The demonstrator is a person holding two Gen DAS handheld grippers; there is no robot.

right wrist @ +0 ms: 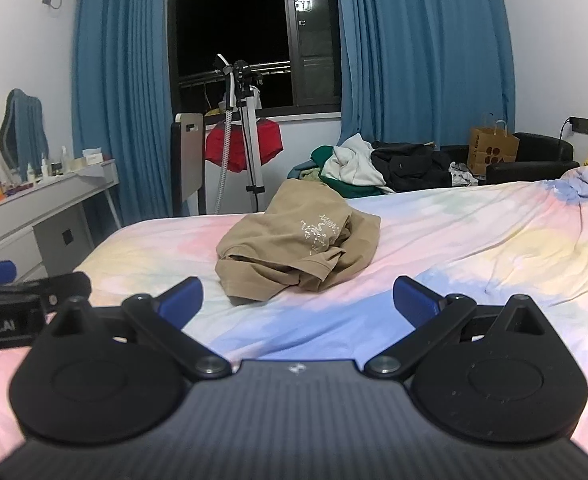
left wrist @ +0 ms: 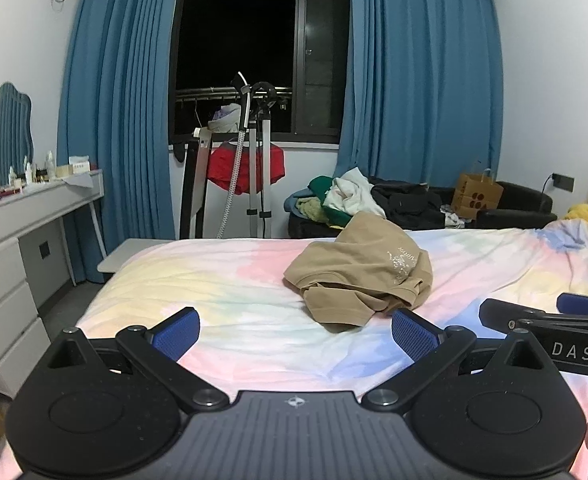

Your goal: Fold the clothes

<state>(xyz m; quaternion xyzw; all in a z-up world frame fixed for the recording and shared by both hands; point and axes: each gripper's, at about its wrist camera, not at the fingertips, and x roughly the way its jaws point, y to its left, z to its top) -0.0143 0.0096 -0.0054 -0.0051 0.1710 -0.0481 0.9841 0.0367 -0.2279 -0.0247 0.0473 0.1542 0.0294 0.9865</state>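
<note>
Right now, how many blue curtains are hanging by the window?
2. One blue curtain hangs left of the dark window, beside the dresser. The other blue curtain hangs right of it, behind the pile of clothes.

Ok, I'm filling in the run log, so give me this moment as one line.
stage: pre-grasp | left gripper: open, empty | right gripper: open, empty | tan shirt: crumpled, unfolded on bed, untouched

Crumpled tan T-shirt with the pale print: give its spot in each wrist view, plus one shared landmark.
Left wrist view: crumpled tan T-shirt lies right of centre on the pastel bedsheet.
Right wrist view: it lies near centre, slightly left.
Shared landmark: the red garment hanging below the window.
</note>
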